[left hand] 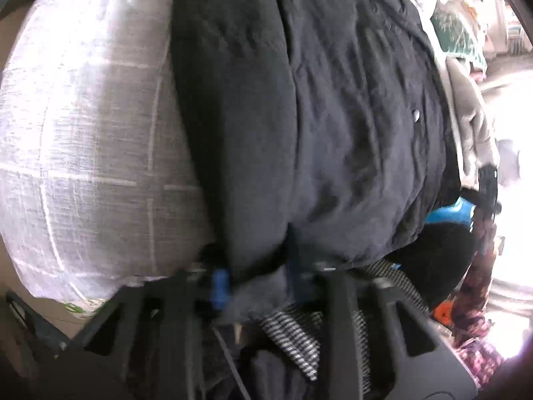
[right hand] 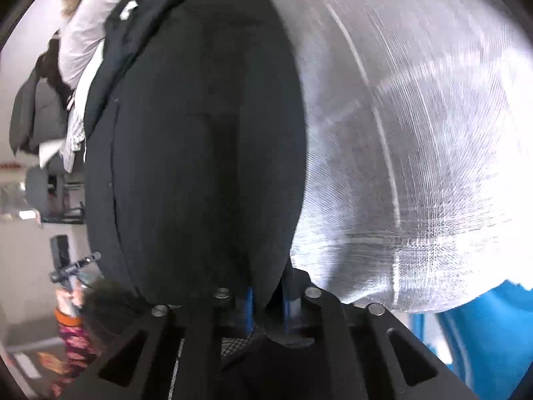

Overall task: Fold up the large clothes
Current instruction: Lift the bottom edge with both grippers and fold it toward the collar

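Dark jacket (left hand: 299, 116) lay spread over grey checked cloth (left hand: 83, 150) — left gripper (left hand: 258, 278) pinched tight on its near edge, right gripper (right hand: 268, 303) clamped same hem, both nearly fully closed.

A pale grey cloth with a thin white grid (left hand: 86, 153) covers the worktop, stretching left of the left tool and right of the right one (right hand: 416, 153). Harsh daylight (left hand: 513, 106) washes out the cluttered room beyond.
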The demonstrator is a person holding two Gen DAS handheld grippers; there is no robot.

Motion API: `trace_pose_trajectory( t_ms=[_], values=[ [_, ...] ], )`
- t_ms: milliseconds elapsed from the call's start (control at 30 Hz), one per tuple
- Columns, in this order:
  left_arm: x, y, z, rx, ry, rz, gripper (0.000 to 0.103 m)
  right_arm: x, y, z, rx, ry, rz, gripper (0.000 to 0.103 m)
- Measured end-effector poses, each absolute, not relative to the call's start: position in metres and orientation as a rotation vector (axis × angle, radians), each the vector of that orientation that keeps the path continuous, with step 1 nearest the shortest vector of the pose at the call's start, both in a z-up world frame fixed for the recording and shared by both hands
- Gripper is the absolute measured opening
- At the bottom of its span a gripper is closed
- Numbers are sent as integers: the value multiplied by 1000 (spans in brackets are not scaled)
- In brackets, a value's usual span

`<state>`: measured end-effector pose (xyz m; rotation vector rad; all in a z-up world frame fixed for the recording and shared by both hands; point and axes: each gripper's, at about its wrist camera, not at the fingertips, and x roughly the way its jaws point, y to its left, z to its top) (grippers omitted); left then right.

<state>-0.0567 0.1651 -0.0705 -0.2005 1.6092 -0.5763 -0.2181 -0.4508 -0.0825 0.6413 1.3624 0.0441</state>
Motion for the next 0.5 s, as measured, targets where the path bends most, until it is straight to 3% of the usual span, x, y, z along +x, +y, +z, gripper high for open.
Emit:
trace_pose_trajectory(
  t_ms=[233, 500],
  values=[
    [-53, 162, -24, -350, 1452, -627, 11, -224, -422, -20, 603, 1105, 98, 8],
    [3, 146, 50, -373, 1199, -664, 11, -165, -426, 41, 613, 884, 88, 8]
  ],
)
